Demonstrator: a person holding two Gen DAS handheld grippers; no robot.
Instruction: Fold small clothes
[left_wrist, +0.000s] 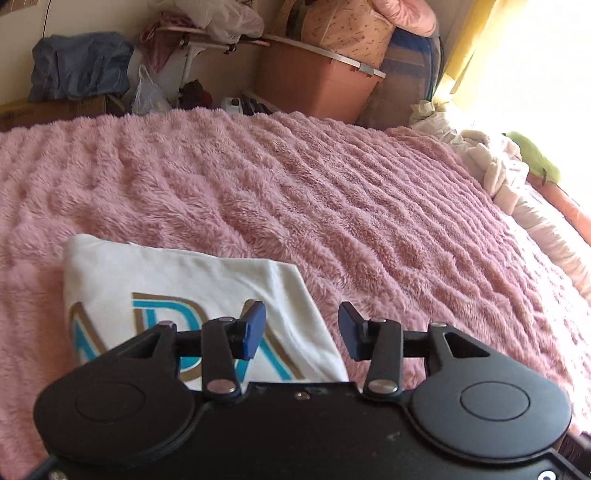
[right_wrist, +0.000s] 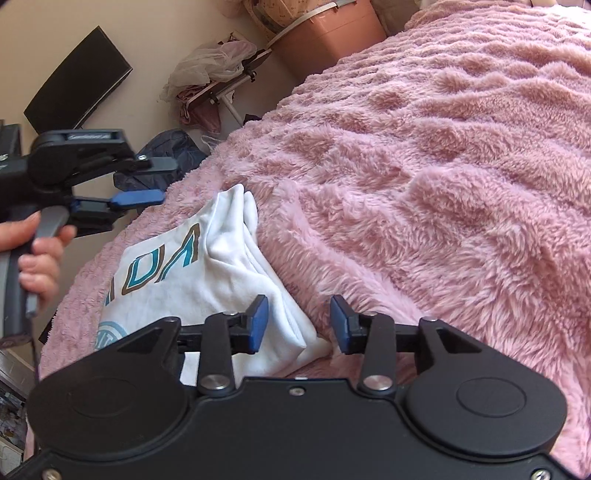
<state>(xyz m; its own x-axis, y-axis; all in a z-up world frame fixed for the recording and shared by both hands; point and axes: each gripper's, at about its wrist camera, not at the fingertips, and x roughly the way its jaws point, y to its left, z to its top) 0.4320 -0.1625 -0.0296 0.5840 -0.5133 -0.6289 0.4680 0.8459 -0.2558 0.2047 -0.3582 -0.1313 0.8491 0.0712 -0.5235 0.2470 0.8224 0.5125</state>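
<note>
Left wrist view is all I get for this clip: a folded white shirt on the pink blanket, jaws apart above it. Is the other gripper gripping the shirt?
Observer: No. The right gripper stands open, with the near corner of the white shirt lying below and between its fingers, not pinched.
Reviewer: Is the fold tidy on that side?
Observer: Not quite. The right wrist view shows the shirt's right edge bunched into several loose layers against the pink blanket.
Reviewer: Where is the left gripper relative to the shirt?
Observer: From the right wrist view, the left gripper hangs open off the shirt's far left, clear of the cloth, with a hand on its handle.
</note>
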